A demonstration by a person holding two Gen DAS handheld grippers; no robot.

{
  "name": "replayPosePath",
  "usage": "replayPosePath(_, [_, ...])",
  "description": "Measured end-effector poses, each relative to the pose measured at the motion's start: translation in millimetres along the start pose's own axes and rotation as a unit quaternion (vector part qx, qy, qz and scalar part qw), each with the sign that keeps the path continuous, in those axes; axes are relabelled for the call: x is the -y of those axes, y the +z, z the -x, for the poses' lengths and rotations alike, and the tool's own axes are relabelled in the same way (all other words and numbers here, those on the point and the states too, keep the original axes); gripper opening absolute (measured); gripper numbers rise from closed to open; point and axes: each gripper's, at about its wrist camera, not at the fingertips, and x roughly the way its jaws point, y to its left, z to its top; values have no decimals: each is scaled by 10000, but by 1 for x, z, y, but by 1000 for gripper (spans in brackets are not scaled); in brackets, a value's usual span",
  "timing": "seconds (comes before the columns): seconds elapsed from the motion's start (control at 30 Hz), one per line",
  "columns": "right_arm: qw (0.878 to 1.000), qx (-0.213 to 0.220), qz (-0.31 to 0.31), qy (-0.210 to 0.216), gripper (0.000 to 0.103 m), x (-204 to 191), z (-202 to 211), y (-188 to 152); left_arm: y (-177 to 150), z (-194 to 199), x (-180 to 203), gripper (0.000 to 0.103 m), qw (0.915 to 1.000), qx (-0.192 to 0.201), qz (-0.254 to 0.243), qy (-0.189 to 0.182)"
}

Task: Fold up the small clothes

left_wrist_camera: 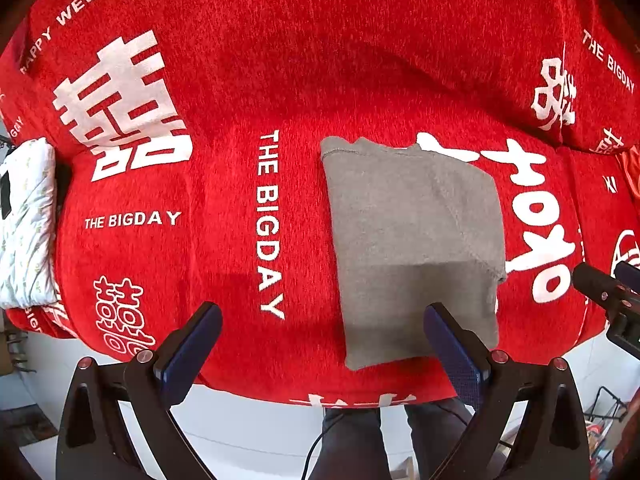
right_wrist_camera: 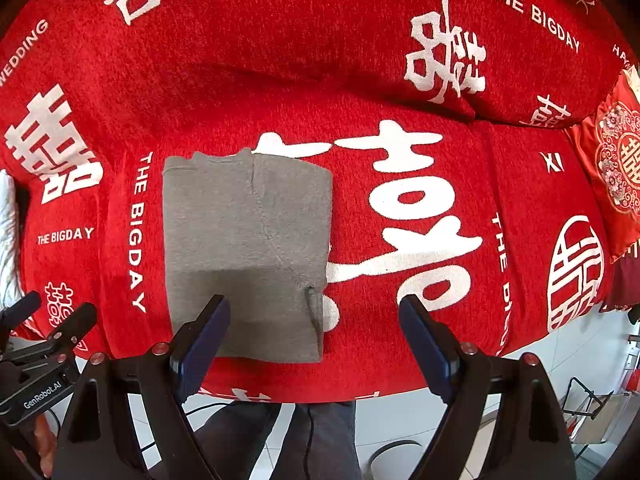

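A grey garment (left_wrist_camera: 412, 240) lies folded into a flat rectangle on the red sofa cover (left_wrist_camera: 224, 216); it also shows in the right wrist view (right_wrist_camera: 246, 256). My left gripper (left_wrist_camera: 322, 320) is open and empty, held above the sofa's front edge, with its right finger over the garment's near part. My right gripper (right_wrist_camera: 314, 314) is open and empty, with its left finger over the garment's near edge. The right gripper shows at the right edge of the left wrist view (left_wrist_camera: 608, 288), and the left one at the left edge of the right wrist view (right_wrist_camera: 48, 324).
The red cover carries white lettering and characters. A white patterned cloth (left_wrist_camera: 28, 224) lies at the sofa's left end. A red embroidered cushion (right_wrist_camera: 616, 168) sits at the right end. The sofa back (right_wrist_camera: 320, 20) rises behind. White floor tiles (right_wrist_camera: 400, 420) and the person's legs (right_wrist_camera: 320, 440) are below.
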Motion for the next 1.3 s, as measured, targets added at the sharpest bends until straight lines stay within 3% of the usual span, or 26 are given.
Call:
replayPosePath(0.83, [10000, -10, 6, 9, 88, -2, -1, 0, -3, -2, -1, 101, 10000, 13, 25, 27])
replayPosePath(1.3, [10000, -79, 36, 46, 88, -3, -7, -2, 0, -3, 2, 101, 9997, 54, 19, 254])
